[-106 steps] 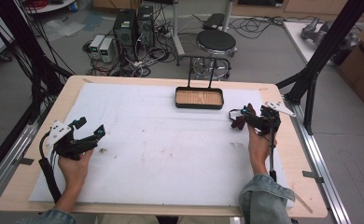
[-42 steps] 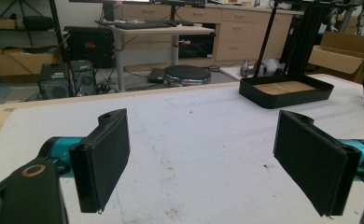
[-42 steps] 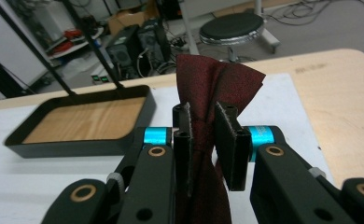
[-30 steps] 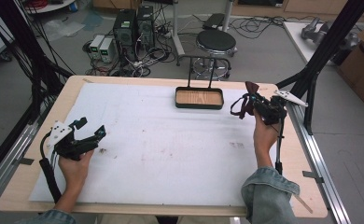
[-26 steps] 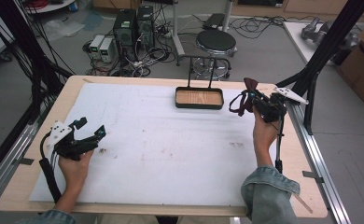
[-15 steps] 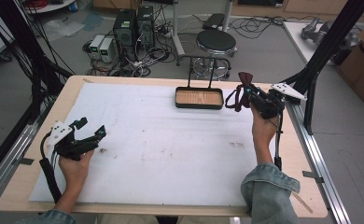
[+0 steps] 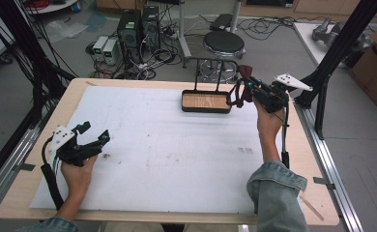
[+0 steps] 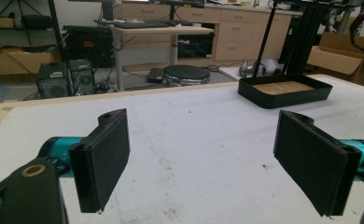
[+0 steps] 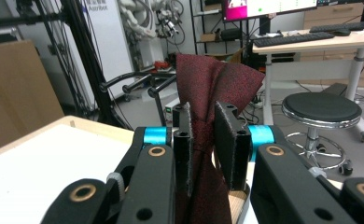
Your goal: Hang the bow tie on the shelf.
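dark red cloth (image 9: 208, 121) is hanging squeezed between the jaws of the right gripper (image 7: 247, 89), up in the air just beside the right end of the black tray (image 7: 207, 108). the tray is sitting at the far side of the white mat (image 7: 167, 150). the left gripper (image 7: 94, 140) is resting low on the mat near its left edge, with its jaws standing wide apart and holding nothing.

A light wooden table (image 7: 317, 183) carries a large white sheet (image 7: 177, 150) (smudged with dark marks near the middle). On the sheet's far edge sits a shallow black tray (image 7: 206, 101) with a wooden floor.
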A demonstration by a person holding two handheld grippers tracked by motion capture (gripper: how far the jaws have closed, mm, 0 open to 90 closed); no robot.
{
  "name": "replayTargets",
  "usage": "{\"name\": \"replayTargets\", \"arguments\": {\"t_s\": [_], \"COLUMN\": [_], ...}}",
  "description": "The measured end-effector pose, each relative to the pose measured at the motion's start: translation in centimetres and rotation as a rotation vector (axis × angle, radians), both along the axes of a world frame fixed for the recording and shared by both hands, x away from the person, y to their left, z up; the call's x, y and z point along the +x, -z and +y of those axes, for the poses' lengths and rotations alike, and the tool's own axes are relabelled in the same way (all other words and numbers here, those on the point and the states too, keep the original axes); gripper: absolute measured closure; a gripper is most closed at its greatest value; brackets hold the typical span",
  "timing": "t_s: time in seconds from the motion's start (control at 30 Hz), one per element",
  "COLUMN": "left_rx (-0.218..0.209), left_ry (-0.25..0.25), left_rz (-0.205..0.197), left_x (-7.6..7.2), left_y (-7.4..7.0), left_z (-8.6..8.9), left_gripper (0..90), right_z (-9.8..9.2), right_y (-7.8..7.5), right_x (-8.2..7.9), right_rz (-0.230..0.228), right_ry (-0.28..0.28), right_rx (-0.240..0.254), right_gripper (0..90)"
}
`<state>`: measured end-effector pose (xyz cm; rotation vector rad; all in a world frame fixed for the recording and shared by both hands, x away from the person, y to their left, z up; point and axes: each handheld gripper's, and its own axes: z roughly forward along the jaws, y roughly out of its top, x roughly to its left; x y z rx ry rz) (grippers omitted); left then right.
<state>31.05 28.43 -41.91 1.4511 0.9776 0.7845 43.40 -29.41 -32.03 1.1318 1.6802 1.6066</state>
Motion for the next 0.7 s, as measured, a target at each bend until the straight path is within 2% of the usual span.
{"name": "replayTargets", "arguments": {"t_s": [0.1,0.33,0.57,0.7], "left_rx": [-0.003,-0.008,-0.011,-0.010], "left_ry": [0.000,0.006,0.008,0.006], "left_rz": [-0.002,-0.001,0.002,0.002], "left_x": [0.0,0.0,0.0,-0.1], "left_y": [0.0,0.1,0.1,0.2], "left_z": [-0.1,-0.1,0.0,0.0], "left_gripper": [18.9,18.9,18.9,18.9], "right_z": [0.8,1.9,2.5,2.3], "right_y": [-0.3,-0.6,-0.7,-0.7], "right_x": [0.6,1.8,3.3,4.0], "right_rz": [-0.006,-0.010,-0.002,-0.014], "right_ry": [-0.005,-0.012,-0.002,0.006], "right_rx": [-0.021,-0.030,-0.037,-0.035], "right_gripper": [77.5,77.6,77.5,77.6]}}
